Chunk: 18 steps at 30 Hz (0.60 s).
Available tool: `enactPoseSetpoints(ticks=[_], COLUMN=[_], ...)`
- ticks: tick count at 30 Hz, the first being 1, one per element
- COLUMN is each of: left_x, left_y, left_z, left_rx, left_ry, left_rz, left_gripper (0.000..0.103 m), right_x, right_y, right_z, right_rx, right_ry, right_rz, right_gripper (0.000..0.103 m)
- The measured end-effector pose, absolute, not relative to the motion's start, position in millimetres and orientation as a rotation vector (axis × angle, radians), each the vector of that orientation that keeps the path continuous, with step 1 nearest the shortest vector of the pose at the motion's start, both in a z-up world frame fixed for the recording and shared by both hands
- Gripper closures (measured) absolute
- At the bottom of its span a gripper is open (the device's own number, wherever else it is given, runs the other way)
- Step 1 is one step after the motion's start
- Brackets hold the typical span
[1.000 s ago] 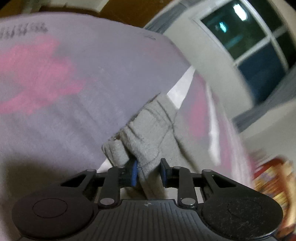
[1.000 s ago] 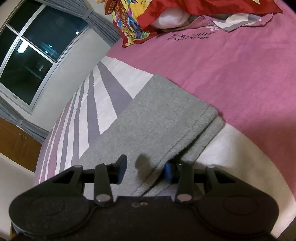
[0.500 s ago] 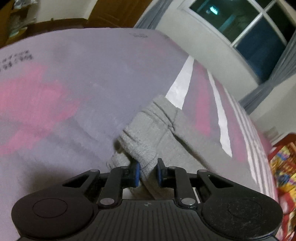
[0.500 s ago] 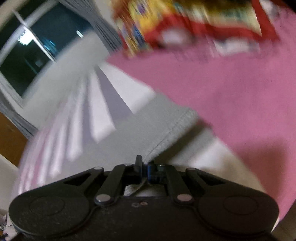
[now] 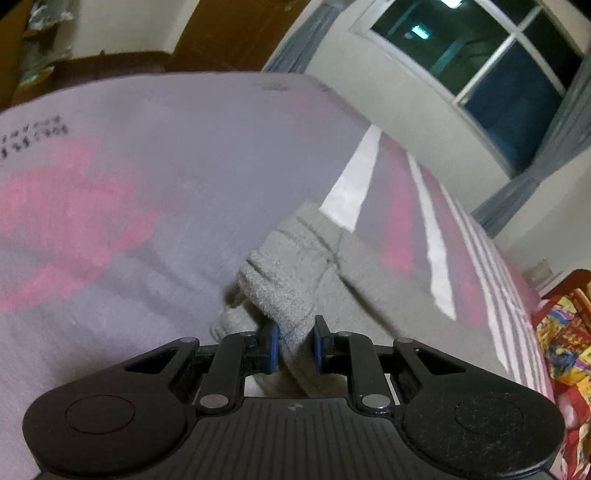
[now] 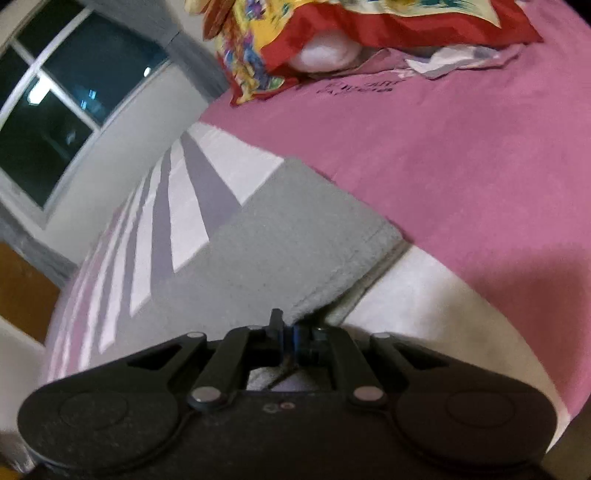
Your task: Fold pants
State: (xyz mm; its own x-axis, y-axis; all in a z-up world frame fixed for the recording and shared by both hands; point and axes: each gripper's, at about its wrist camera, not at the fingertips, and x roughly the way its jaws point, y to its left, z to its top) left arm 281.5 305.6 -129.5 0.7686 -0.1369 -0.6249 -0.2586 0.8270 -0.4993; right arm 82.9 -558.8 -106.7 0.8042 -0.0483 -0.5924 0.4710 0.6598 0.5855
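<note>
Grey fleece pants (image 5: 306, 266) lie on a bed with a purple, pink and white striped cover (image 5: 147, 166). My left gripper (image 5: 294, 349) is shut on a bunched thick end of the pants, which bulges up between the blue pads. In the right wrist view the pants (image 6: 280, 251) lie flat as a doubled strip, its hemmed end pointing to the right. My right gripper (image 6: 288, 338) is shut on the near edge of the pants close to that hem.
A red and yellow patterned pillow (image 6: 332, 33) and crumpled light cloth (image 6: 458, 59) lie at the head of the bed. A dark window (image 5: 480, 62) with grey curtains is on the wall beside the bed. Wooden furniture (image 5: 221, 33) stands beyond the bed's foot.
My right gripper closed from open onto the pants' near edge. My left gripper kept its grip and lifted the bunched end a little.
</note>
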Motion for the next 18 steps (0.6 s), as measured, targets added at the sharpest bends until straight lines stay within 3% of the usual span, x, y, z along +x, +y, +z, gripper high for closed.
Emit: enactPoseSetpoints(ticks=[8,11,13,18], left_x=[283.3,270.6,258.5,234.8], left_y=[301.2,306.9,306.5,299.8], left_z=[-131.9,-132.0,-125.2,-121.1], left_rx=[-0.562,-0.585,-0.578,-0.578], left_ry=[0.711,0.697,0.680,0.637], left_rz=[0.099,0.112,0.122,0.105], left_gripper=[0.084,0.080,0.080,0.080], right_x=[86.9,83.8,75.3,45.1], right_y=[-563.0,-562.6,-567.2,-581.6], right_z=[-108.9,-108.5,-104.0,-92.2], right_rx=[0.806,0.798,0.818,0.880], right_ry=[0.601,0.614,0.585,0.478], right_rz=[-0.305,-0.285,-0.293,-0.281], right_gripper=[0.098,0.092,0.082,0.081])
